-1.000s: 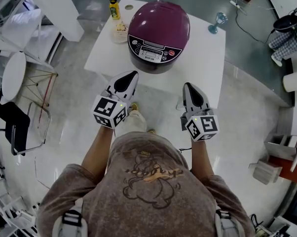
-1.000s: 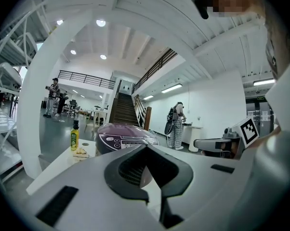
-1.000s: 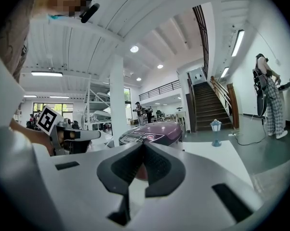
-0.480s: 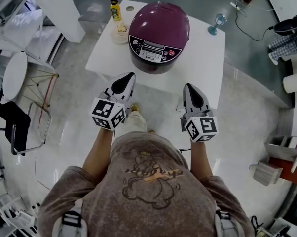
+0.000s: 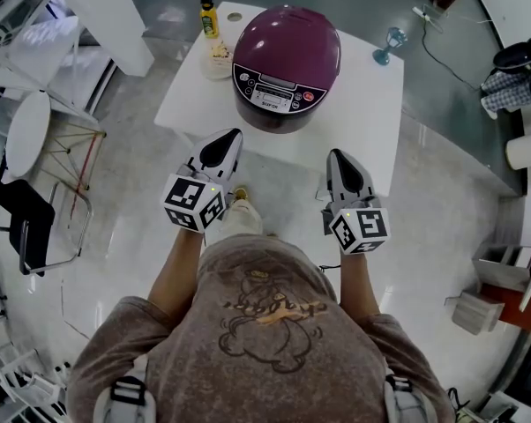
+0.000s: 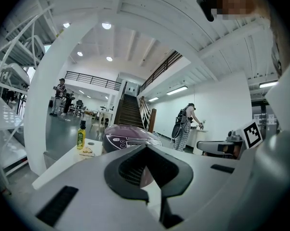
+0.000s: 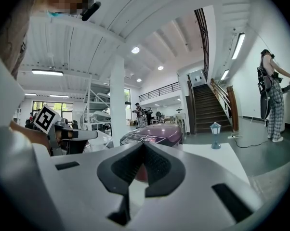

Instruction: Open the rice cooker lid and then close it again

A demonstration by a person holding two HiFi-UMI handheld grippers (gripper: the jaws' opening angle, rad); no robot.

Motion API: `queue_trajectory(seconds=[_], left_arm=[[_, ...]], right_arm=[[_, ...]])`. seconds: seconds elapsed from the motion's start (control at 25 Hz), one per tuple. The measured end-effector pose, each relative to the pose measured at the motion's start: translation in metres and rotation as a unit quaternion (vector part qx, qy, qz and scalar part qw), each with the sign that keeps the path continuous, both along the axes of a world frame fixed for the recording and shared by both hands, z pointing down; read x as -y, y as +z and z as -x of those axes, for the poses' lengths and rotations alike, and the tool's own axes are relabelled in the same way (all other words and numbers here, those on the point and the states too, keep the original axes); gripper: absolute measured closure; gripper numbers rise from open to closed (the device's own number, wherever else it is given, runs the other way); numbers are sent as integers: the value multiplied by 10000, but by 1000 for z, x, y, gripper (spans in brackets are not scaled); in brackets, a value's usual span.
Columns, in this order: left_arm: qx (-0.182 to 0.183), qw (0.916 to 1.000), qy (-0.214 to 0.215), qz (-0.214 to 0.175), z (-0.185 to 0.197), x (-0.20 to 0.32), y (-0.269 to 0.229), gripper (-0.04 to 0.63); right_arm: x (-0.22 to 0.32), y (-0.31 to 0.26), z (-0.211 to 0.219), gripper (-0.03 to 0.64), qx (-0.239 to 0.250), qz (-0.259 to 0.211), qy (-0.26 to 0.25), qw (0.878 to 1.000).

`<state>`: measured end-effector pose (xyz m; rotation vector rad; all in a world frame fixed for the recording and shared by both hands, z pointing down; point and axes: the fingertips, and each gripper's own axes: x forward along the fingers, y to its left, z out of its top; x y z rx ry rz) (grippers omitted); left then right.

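A purple rice cooker (image 5: 286, 64) with its lid down stands on the white table (image 5: 362, 113), control panel facing me. My left gripper (image 5: 235, 134) hovers at the table's near edge, below and left of the cooker, jaws shut with nothing between them. My right gripper (image 5: 335, 153) is held level at the near edge, to the cooker's lower right, also shut and empty. In the left gripper view the cooker (image 6: 128, 137) shows just beyond the closed gripper (image 6: 146, 147). In the right gripper view the cooker (image 7: 152, 133) lies ahead of the closed gripper (image 7: 144, 143). Neither touches the cooker.
A yellow oil bottle (image 5: 205, 14) and a small dish of food (image 5: 217, 55) sit at the table's far left corner. A blue goblet (image 5: 388, 42) stands at the far right. A white pillar (image 5: 107, 16) rises left of the table; a black chair (image 5: 27, 218) is farther left.
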<state>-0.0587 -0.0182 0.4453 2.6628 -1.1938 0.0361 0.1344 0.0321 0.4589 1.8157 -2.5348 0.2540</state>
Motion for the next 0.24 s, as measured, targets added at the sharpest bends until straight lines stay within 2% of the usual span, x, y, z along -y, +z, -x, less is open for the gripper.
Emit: queue_trajectory(seconds=[0.24], left_arm=[[-10,10000,-35,18,1,-1,1,575]], right_arm=[[1,2,0,617,25,4,-19,10000]])
